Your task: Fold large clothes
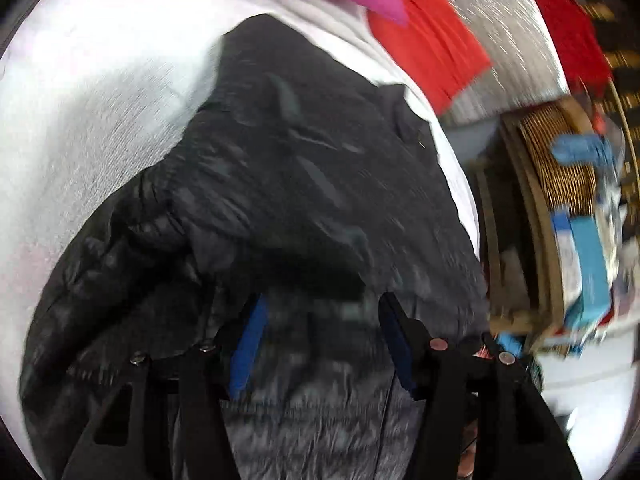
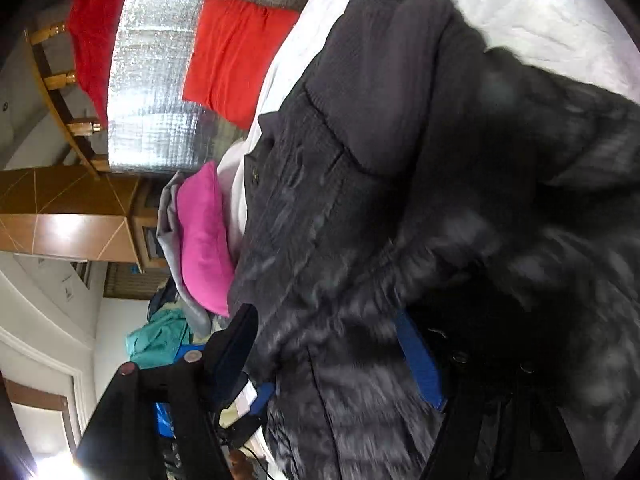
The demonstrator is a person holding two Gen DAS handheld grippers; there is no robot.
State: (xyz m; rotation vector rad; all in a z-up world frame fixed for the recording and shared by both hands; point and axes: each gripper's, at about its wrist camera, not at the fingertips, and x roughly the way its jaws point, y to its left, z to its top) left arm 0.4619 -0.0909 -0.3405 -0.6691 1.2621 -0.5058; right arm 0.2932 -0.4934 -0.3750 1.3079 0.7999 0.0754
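My left fingers [image 1: 320, 340] and right fingers [image 2: 332, 352] both stand apart over the black jacket [image 1: 288, 168], gripping nothing. It lies rumpled on the white bed [image 1: 100, 100], partly folded; squaring it remains.

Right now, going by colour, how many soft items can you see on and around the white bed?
Black: 1, the puffer jacket spread on the white bed cover.
Pink: 1, the cushion.
Orange-red: 1, the folded cloth against the silver wall.
Deep red: 1, the hanging garment.
Teal: 1, the crumpled cloth.
Total: 5
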